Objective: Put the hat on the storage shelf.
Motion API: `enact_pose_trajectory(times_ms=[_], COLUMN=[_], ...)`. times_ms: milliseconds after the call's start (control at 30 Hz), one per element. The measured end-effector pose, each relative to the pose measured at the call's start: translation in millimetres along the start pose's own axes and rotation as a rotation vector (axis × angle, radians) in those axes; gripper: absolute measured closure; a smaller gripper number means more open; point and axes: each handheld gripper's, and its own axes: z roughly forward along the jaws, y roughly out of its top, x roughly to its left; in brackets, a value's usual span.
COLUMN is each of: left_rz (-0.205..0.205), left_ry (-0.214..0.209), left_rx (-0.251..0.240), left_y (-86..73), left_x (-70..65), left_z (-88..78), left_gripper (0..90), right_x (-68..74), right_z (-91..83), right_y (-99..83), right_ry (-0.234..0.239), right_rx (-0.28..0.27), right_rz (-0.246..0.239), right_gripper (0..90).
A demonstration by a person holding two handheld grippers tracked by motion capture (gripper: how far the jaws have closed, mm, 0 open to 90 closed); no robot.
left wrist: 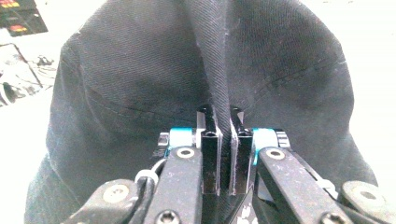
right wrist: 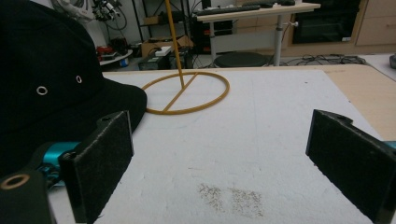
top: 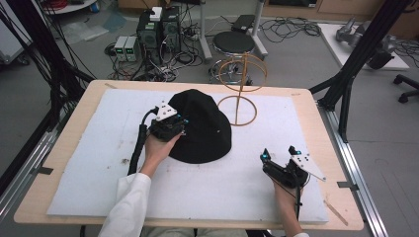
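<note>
Nearest, at 5 o'clock on the white mat (top: 237,190): right gripper (top: 279,158), held in a hand (top: 286,197), jaws spread wide with nothing between, 2 black pads (right wrist: 105,163) parted over bare mat and a faint speckled stain (right wrist: 229,196).

Further in, at about 9 o'clock from the mat's centre: left gripper (top: 184,126), gripped by the left hand (top: 158,148), white sleeve (top: 128,207) below. Jaws pressed together on a raised fold of the black hat (top: 202,126), cloth pinched between the 2 pads (left wrist: 211,140) and standing up as a ridge.

Hat lying brim-down just left of the mat's centre, crown up, long axis running roughly 11 to 5 o'clock in the high view. 2 metal eyelets (right wrist: 42,90) on its side, facing the right gripper.

Beyond, at 1 o'clock from the hat: yellow wire stand (top: 239,111), ring base flat on the mat, upright stem, just beside the brim.

Farthest, past the table edge (top: 197,84): a round black stool (top: 233,42) and computer boxes (top: 158,29) on the floor.
</note>
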Motion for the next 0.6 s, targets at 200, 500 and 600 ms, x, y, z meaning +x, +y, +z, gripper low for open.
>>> enact_pose_trajectory(times_ms=[200,500,600], left_rz=[0.0,0.014,0.007], left_ry=[0.008,-0.01,-0.004], left_rx=[-0.024,-0.139,-0.18], left_y=[2.5,8.5,12.0], left_x=[1.6,0.2,1.9], left_z=[-6.3,-23.7,-30.8], left_gripper=[86.0,85.9,86.0], right_x=[-0.2,-0.3,0.0], right_z=[-0.4,-0.1,-0.6], right_y=[-0.1,-0.3,-0.1], right_ry=[0.001,-0.001,0.001], right_rx=[0.002,0.0,-0.003], right_rz=[0.007,-0.009,-0.015], right_gripper=[6.6,6.6,6.6])
